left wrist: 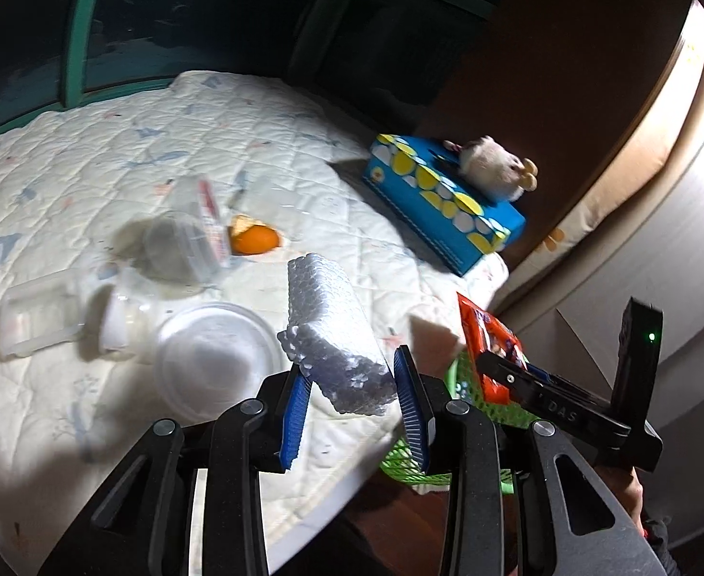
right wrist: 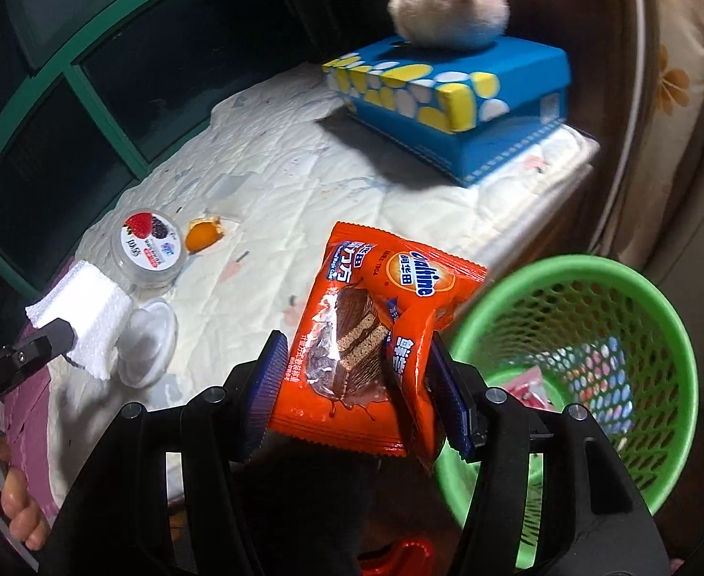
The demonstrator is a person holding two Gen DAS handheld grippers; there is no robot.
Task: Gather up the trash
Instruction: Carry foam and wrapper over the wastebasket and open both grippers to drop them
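Right wrist: green mesh bin (right wrist: pixel 630 288) w/ colourful wrappers (right wrist: pixel 601 374) inside.

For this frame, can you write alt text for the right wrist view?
The right tongs grip an orange snack wrapper beside a green mesh bin. Behind, a quilted bed holds a blue box and a soft toy.

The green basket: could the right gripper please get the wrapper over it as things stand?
Probably yes. The right gripper holds the orange wrapper right beside the green basket, whose open mouth faces up with nothing across it; only some trash lies at its bottom.
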